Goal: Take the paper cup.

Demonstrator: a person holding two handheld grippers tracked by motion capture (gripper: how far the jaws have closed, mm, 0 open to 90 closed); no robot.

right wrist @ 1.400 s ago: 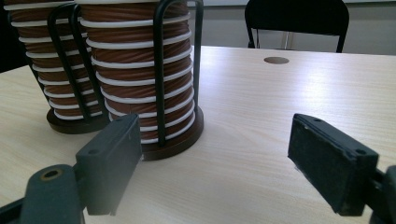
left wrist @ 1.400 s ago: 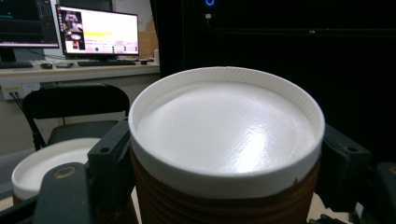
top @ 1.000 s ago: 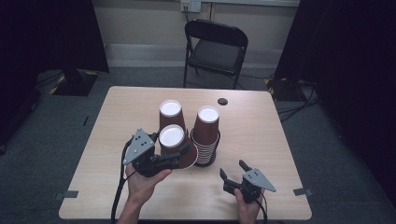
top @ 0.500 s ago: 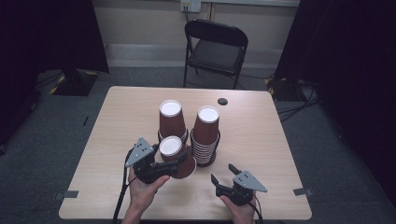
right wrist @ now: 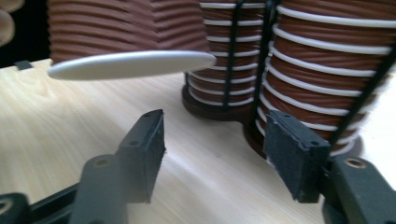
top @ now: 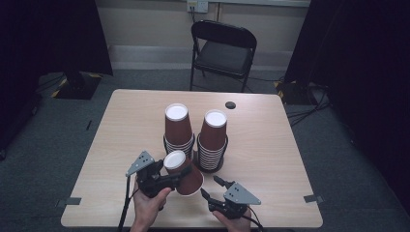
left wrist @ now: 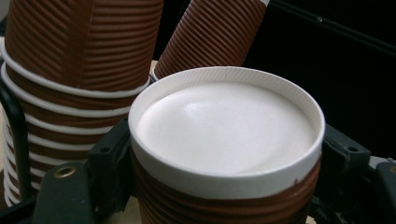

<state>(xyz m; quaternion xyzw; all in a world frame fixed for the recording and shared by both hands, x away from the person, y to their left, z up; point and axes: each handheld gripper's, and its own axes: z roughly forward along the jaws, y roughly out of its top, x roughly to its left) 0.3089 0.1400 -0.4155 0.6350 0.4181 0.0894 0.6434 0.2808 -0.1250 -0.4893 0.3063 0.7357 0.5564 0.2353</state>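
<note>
I am holding one inverted brown cup (top: 183,170) clenched in the left tool (top: 178,175), its jaws pinching the ribbed wall just under the white base, as the left gripper view shows. The cup is hanging tilted just in front of the left cup stack (top: 178,130), with its wide rim lifted off the tabletop (top: 270,145), so I judge I am carrying it away from the stacks to set it down on its own.

To do this well, I think I should be levelling the cup before lowering it, so the whole rim lands at once instead of one edge catching and tipping it. I should also be keeping it away from the left cup stack and the right cup stack (top: 213,140), since a nudge could topple either one.

The right tool (top: 208,186) is released, holding nothing; its jaws have just been closing part way with only bare tabletop between them. It is sitting near the front edge, just in front of the right cup stack, and the held cup's rim (right wrist: 135,64) is hovering above and to the left of its jaws in its own view.
</note>
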